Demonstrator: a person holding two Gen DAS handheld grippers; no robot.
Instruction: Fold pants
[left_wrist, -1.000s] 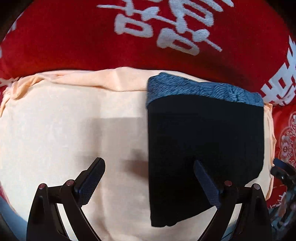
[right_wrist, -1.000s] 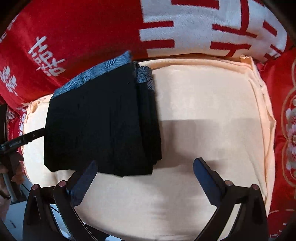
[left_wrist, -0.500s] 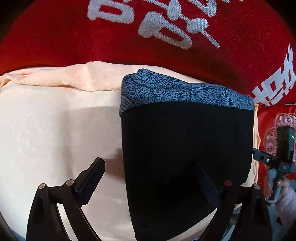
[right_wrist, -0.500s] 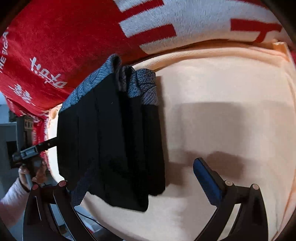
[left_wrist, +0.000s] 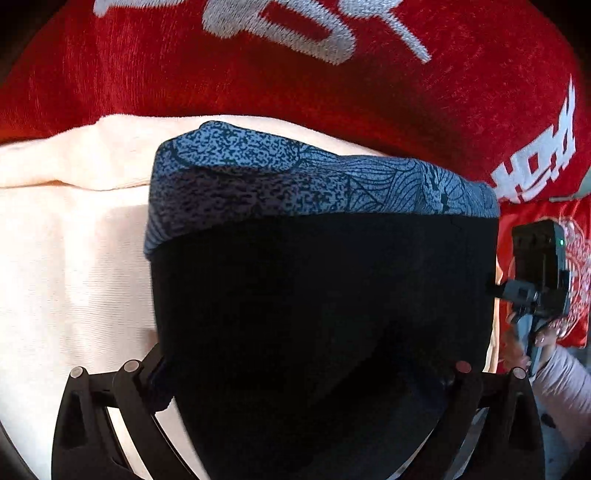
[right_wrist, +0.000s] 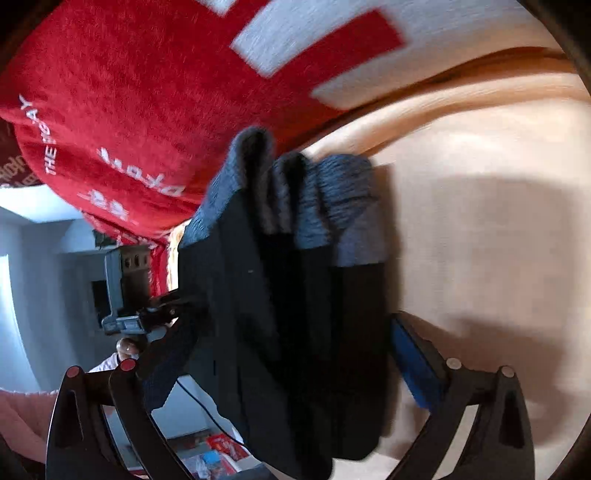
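The folded black pants (left_wrist: 325, 295), with a blue patterned waistband (left_wrist: 295, 184) at the far end, lie on a peach cloth (left_wrist: 74, 258). My left gripper (left_wrist: 303, 369) is open and straddles the near end of the pants; the black cloth hides both fingertips. In the right wrist view the pants (right_wrist: 295, 314) appear as a stack of layers seen from the side. My right gripper (right_wrist: 291, 343) is open around that stack, with its blue pad (right_wrist: 413, 362) just to the right of it and its left finger against the stack's other side.
A red blanket with white lettering (left_wrist: 258, 74) lies beyond the peach cloth (right_wrist: 480, 240). The right gripper's camera housing (left_wrist: 535, 266) and a hand with a pale sleeve (left_wrist: 565, 380) show at the pants' right edge. A room floor with clutter (right_wrist: 207, 458) lies lower left.
Both grippers have moved forward onto the pants, which now fill the space between each pair of fingers. The right wrist view has tilted and come in from the pants' side edge.
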